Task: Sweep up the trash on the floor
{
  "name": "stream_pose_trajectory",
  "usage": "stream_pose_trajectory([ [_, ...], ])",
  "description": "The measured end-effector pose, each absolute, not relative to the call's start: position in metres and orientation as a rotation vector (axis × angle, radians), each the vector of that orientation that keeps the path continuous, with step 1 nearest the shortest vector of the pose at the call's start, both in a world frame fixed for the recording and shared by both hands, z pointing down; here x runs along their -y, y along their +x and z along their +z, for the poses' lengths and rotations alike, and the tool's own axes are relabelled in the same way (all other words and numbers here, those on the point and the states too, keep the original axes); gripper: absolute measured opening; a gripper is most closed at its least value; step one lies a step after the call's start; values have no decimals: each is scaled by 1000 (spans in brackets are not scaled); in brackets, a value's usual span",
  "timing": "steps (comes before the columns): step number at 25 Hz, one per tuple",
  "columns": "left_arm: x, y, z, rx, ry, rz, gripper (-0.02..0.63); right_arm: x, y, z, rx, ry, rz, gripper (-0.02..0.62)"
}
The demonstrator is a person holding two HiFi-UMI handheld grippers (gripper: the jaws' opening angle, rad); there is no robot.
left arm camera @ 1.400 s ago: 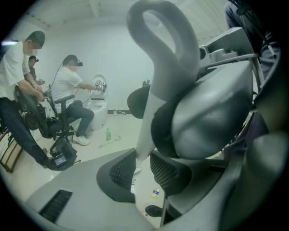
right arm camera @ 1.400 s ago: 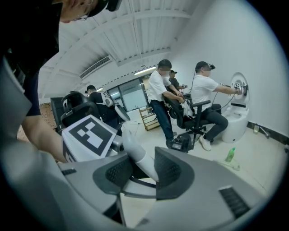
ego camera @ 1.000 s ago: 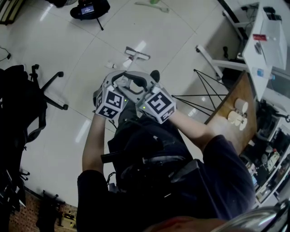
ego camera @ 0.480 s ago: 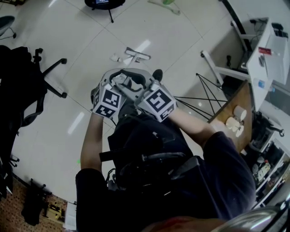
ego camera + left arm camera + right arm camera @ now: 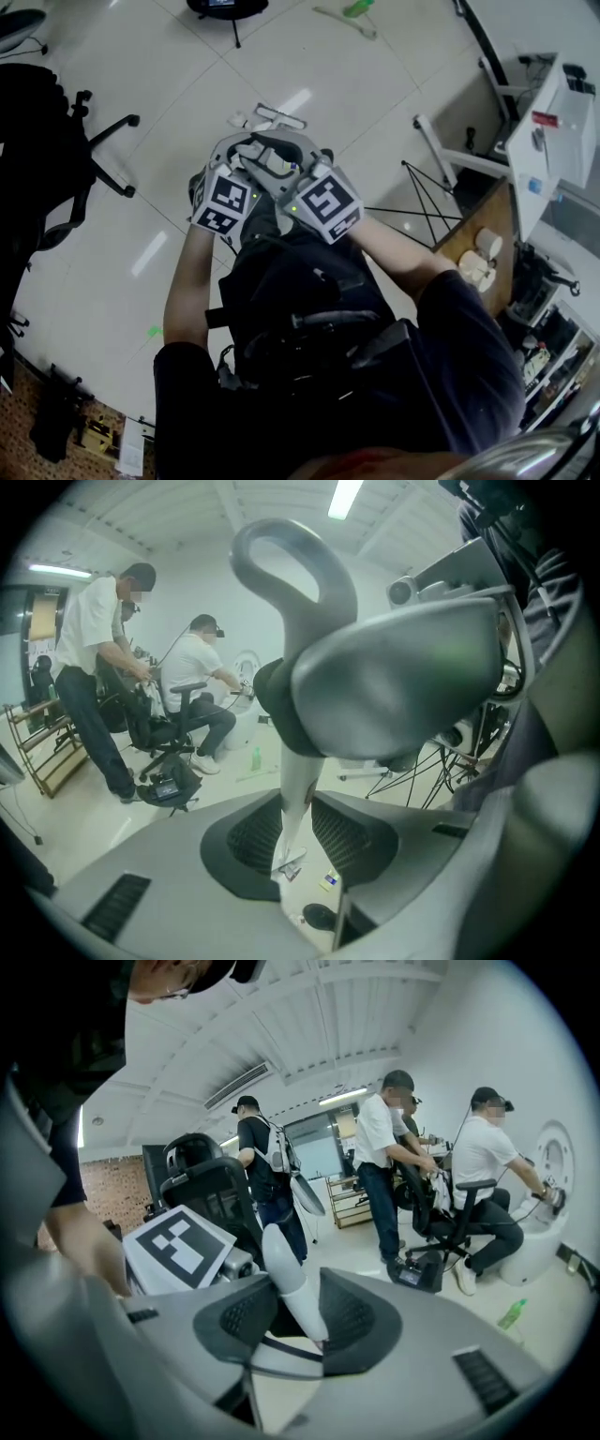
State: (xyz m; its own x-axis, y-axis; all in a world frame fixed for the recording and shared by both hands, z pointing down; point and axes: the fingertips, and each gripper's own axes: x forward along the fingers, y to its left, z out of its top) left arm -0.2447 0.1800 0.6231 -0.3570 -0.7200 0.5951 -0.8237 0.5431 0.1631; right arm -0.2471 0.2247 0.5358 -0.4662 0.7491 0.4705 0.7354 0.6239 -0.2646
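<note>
Holding the broom [image 5: 298,789] by its white handle [image 5: 295,1297] with both tongs, close together in front of the body. Gripping the handle in the left tongs [image 5: 298,841], set part-way open, a pad pressed on each side of it. Gripping it again in the right tongs [image 5: 286,1324], set a little wider, the handle slanting across the gap and bearing on the pads. Past the left tongs, a grey loop [image 5: 286,569] at the handle's upper end, with the bulk of the right tongs looming just beside it. Past the right tongs, the left one's marker cube [image 5: 178,1252], close by on the left.

Down at the far end of the handle, the broom head [image 5: 281,118] on the pale tiled floor [image 5: 169,112], just ahead of the tongs in the head view. Of the trash [image 5: 238,120]: a small white bit on the floor just left of the broom head, and, seen through the gap of the left tongs, a yellow-and-blue scrap [image 5: 328,881] lying near the head. Farther off on the floor, a green bottle [image 5: 356,8]. At the left, a black office chair [image 5: 56,159]; at the right, a wooden table [image 5: 492,202] with white cylinders [image 5: 480,258] on it, well apart from the broom. Behind, in both gripper views, several people [image 5: 384,1157] standing and sitting around another chair.
</note>
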Motion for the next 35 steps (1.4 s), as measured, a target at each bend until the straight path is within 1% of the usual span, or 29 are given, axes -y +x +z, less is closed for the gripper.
stream_pose_trajectory([
  [4,-156,-254,604,2164,1315,208,98,-200,-260,513,2370,-1174,-100,143],
  [8,-131,-266,577,2177,1388,211,98,-172,-274,483,2476,-1176,-155,125],
  [12,-103,-276,528,2238,1479,173,98,-139,-286,433,2591,-1195,-71,117],
  [19,-59,-280,433,2389,1533,262,104,-86,-285,340,2618,-1404,134,117],
  [21,-63,-282,416,2448,1499,242,106,-88,-284,327,2559,-1559,155,118],
  [25,-84,-290,396,2544,1392,65,107,-106,-288,313,2366,-1844,183,120],
  [27,-94,-294,391,2586,1323,18,129,-117,-290,308,2266,-1954,213,120],
  [31,-120,-304,389,2655,1188,59,129,-149,-299,305,2065,-2117,281,123],
  [33,-137,-308,391,2683,1125,89,110,-166,-301,309,1963,-2184,281,123],
  [35,-148,-308,393,2697,1068,107,109,-177,-301,312,1877,-2236,287,123],
])
